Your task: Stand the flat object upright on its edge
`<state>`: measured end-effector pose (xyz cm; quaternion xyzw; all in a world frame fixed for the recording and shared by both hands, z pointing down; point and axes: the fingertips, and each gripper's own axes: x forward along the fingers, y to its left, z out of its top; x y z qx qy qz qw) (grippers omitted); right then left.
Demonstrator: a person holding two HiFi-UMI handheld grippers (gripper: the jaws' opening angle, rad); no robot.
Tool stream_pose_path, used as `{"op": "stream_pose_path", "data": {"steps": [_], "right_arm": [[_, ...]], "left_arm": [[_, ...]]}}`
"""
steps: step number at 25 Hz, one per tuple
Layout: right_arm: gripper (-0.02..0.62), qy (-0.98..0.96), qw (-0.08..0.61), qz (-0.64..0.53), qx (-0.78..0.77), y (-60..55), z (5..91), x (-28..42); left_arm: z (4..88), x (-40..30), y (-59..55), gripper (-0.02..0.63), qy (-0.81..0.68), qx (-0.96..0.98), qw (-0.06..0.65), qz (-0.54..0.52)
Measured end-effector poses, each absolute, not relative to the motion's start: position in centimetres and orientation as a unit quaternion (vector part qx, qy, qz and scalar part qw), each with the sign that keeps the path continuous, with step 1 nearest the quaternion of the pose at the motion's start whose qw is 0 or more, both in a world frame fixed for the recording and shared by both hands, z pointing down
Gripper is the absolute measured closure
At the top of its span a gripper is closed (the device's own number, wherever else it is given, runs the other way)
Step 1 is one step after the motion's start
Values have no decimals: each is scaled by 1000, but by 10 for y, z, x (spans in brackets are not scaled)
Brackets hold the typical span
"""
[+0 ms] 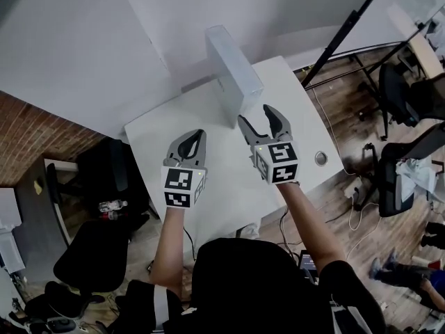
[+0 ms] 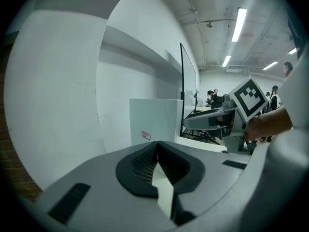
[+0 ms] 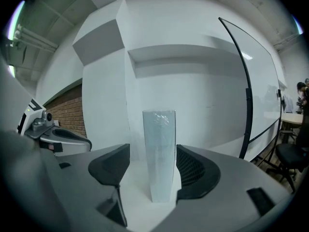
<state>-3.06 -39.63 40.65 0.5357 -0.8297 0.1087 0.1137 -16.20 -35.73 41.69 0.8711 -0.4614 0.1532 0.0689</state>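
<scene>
Right gripper (image 1: 254, 115) before upright box (image 1: 233, 68)

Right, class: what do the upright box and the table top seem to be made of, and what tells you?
Box: probably cardboard under clear glossy film; it has a wrinkled shine near its top and sharp, flat faces. Table: smooth matte white, likely laminate or painted board; its colour is even, with no grain. Neither is certain.

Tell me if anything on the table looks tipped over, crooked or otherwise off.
Nothing stands out. The white box stands upright on its edge on the white table, not leaning. The right tongs are open with the box between them, not clamped; the left tongs are shut and empty.
</scene>
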Motion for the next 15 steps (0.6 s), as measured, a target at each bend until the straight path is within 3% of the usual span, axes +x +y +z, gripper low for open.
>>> {"op": "stream_pose_path", "data": {"steps": [10, 11, 13, 15], "right_arm": [[305, -841, 94, 117, 520, -363, 381, -18], [325, -840, 94, 114, 523, -360, 378, -16], [445, -839, 93, 103, 526, -354, 371, -13], [447, -844, 88, 98, 520, -347, 366, -14]], "left_arm": [[383, -149, -323, 592, -471, 870, 48, 137], [379, -148, -319, 592, -473, 870, 45, 135], [371, -147, -312, 592, -475, 869, 38, 131], [365, -145, -305, 592, -479, 868, 31, 128]]}}
